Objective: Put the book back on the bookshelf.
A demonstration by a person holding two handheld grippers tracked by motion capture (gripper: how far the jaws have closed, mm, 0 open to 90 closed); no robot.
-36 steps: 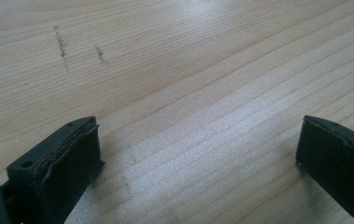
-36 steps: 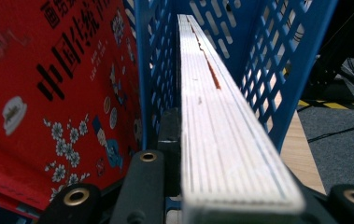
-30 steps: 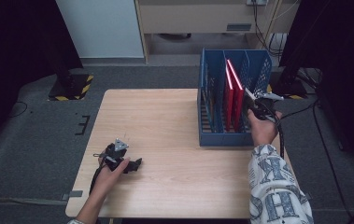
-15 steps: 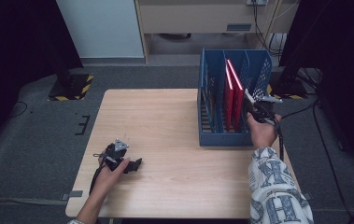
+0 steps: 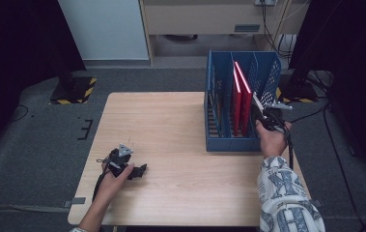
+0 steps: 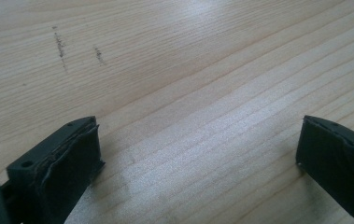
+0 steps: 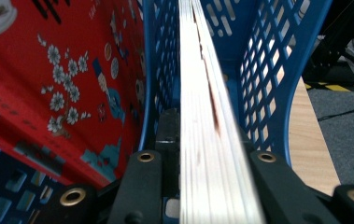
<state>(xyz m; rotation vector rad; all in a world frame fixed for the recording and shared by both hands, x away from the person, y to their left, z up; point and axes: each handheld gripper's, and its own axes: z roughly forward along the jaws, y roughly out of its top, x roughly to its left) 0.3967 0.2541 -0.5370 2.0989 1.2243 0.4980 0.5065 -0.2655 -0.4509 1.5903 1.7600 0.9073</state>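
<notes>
A blue slotted file rack [image 5: 229, 141] stands on the right half of the wooden table [image 5: 180, 121]. Two red books stand in it. My right gripper [image 5: 260, 112] is shut on the near edge of the right-hand red book [image 5: 245, 83], which leans to the right. In the right gripper view, that book's white page edge [image 7: 201, 107] runs up between the jaws of the right gripper [image 7: 202, 161]. The other red book [image 7: 62, 70], with a flowered cover, stands to its left. My left gripper [image 5: 141, 170] lies open on the table at the near left. Bare wood shows between the jaws of the left gripper [image 6: 198, 140].
The rack's mesh wall [image 7: 277, 56] stands close on the right of the held book. A white cabinet [image 5: 105, 29] and a shelf unit stand beyond the table's far edge. Cables [image 5: 316, 113] trail over the grey floor to the right.
</notes>
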